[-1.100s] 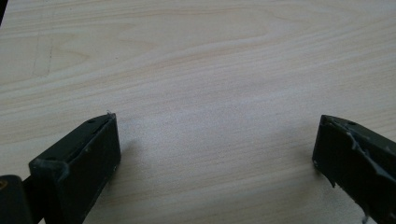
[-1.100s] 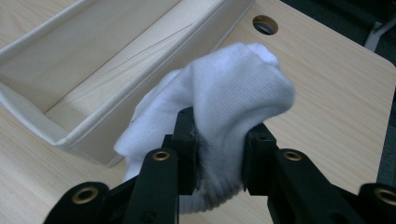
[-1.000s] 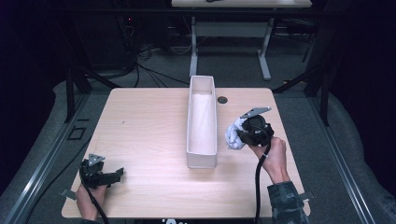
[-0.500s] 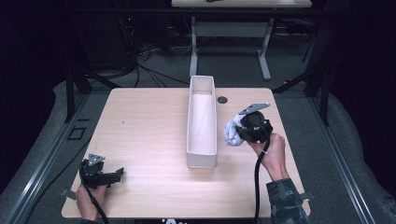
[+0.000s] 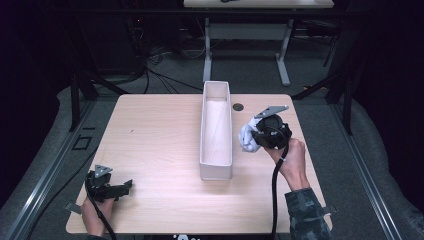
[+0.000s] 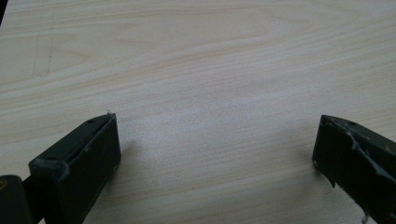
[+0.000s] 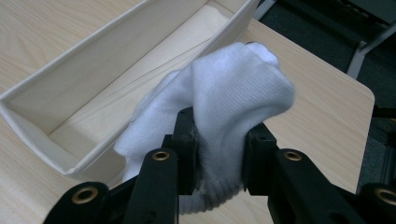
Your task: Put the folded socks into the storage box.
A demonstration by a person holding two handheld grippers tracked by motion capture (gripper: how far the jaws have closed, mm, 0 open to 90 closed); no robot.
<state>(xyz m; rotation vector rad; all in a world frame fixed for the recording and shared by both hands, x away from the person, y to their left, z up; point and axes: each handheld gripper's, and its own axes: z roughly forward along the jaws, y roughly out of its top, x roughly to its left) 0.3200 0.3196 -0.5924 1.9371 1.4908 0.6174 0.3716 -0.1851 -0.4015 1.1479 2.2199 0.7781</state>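
- The right gripper (image 5: 256, 138) is clamped on a bundled white sock (image 5: 248, 140), jaws squeezing the soft cloth from both sides; in the right gripper view the sock (image 7: 219, 116) bulges out above the pads.
- The sock sits lifted just right of the long white box (image 5: 216, 169), near the middle of its right wall, not yet over the opening.
- From the right gripper view the box (image 7: 70, 88) lies just beyond the sock, its bottom bare where it can be seen.
- So the judgement: the pick-up is done, the carry is nearly there, and what is left is to bring the sock over the rim, lower it in and let go.
- The left gripper (image 5: 107, 187) rests at the near left corner of the table (image 5: 160, 130), well apart from the box, jaws spread wide with nothing between them.
- The left gripper view confirms it: plain wood grain between the two black jaws.
- Around the scene: a dark round hole (image 5: 238, 106) in the tabletop just right of the box's far end, and a second desk frame (image 5: 245, 45) beyond the table with cables on the floor.
- In the way? Only the box's right wall, which the sock must clear; the rest of the path looks free.
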